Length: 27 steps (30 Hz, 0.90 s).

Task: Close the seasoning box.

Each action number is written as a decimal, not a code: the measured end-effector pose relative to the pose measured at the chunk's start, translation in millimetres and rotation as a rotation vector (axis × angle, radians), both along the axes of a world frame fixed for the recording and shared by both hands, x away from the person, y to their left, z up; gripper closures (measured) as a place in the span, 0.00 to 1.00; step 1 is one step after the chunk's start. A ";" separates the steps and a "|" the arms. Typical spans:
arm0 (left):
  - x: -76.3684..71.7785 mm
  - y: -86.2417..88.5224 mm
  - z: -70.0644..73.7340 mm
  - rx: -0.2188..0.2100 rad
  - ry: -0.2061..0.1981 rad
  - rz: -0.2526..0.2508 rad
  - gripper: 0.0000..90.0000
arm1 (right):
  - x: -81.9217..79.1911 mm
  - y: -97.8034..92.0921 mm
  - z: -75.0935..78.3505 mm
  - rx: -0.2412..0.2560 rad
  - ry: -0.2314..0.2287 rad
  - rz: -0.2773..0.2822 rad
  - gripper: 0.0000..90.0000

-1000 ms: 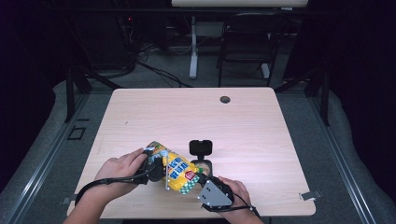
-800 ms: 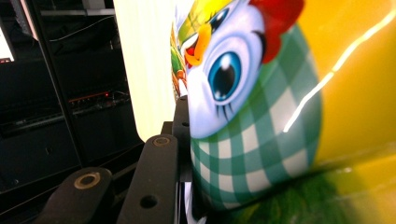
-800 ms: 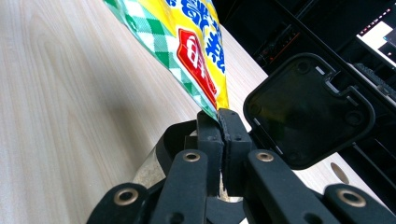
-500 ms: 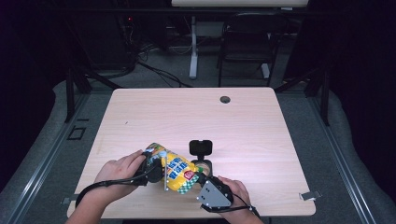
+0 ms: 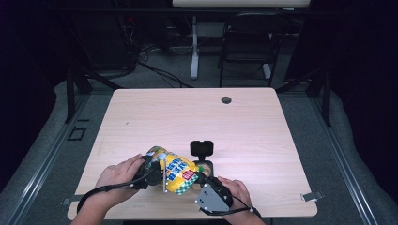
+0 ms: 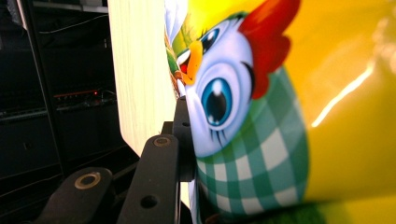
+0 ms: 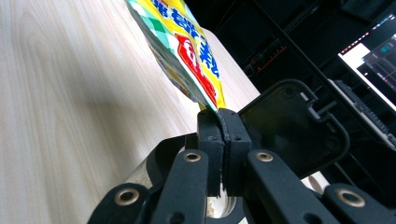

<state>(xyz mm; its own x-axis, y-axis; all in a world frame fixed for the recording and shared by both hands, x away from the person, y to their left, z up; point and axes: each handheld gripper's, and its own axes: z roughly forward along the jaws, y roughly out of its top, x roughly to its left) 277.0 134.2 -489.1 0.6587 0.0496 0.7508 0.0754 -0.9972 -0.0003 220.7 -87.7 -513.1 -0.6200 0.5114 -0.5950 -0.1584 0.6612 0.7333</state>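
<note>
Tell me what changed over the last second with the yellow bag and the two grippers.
Hardly anything moved. The yellow printed snack bag is still held off the light wooden table between both grippers: the left hand-held gripper clamped on one end, the right hand-held gripper shut on its corner. The bag's tilt and the hands' places look unchanged. The black hinged-lid container behind the bag has stayed where it was, lid up.

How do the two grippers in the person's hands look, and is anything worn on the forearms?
Both grippers have matte black jaws built from flat links joined by round metal rivets. The right gripper carries a grey three-cornered plate dotted with small holes on top. The left gripper has a black body. A thin black cable trails from each toward the near table edge. The forearms carry no sleeves.
</note>
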 end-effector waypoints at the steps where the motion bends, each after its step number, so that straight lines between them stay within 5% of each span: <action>1: -0.1 0.0 -0.9 -0.011 0.002 0.002 0.83 | -0.1 -0.1 0.7 -0.006 -0.004 -0.001 0.99; 27: -1.7 4.8 -17.8 -0.127 0.032 0.024 0.83 | 1.1 1.5 5.4 -0.073 -0.034 0.008 0.99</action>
<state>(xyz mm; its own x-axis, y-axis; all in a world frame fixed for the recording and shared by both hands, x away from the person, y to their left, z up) 275.3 139.0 -506.9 0.6794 0.1593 0.7163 0.1015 -0.9872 0.1232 221.9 -86.2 -507.7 -0.6025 0.4611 -0.6515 -0.1878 0.7114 0.6772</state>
